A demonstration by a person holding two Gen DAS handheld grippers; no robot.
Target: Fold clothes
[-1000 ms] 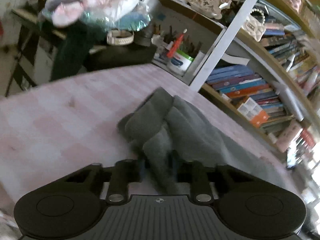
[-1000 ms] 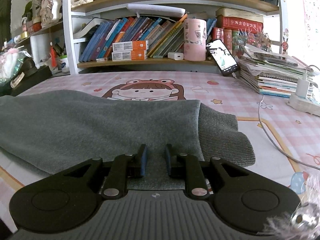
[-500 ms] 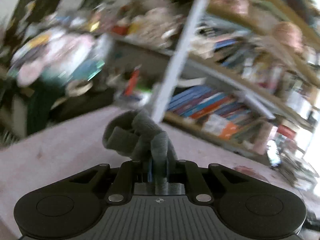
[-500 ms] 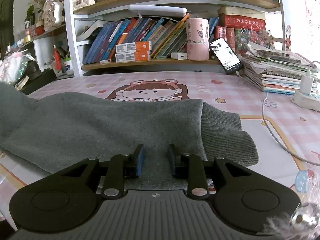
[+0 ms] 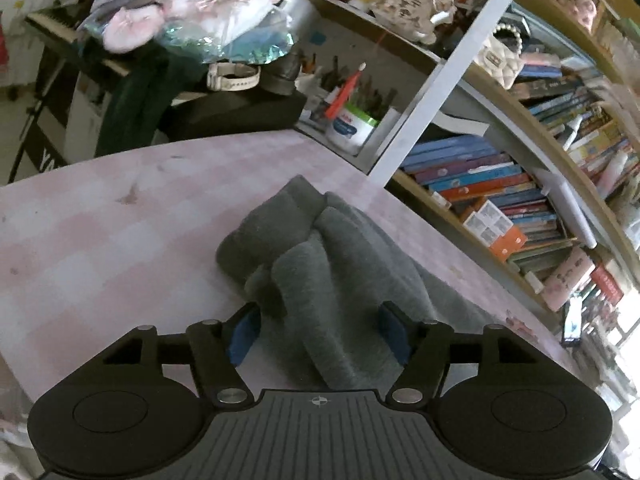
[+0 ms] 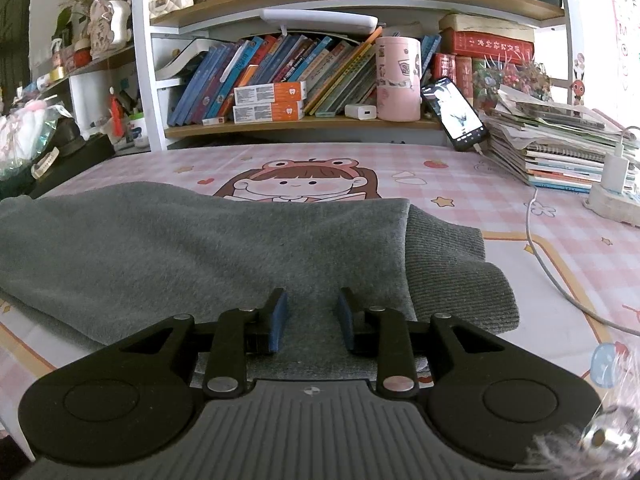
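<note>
Lying across the pink checked table mat (image 6: 460, 184), the grey fleece garment (image 6: 200, 248) is bunched at its far end, toward twelve o'clock in the left wrist view. The left gripper (image 5: 320, 334) has just been opening; its jaws stand wide, released, with cloth between them untouched. The right gripper (image 6: 310, 320) stands slightly parted over the fleece, not pinching. Risk: the soft, thick rolls could slump unevenly, and the ribbed cuff (image 6: 460, 272) at three o'clock may drag askew.

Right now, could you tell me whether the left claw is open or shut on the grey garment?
Open. The left claw has just been opening; its blue pads stand apart from the bunched grey garment lying between them.
</note>
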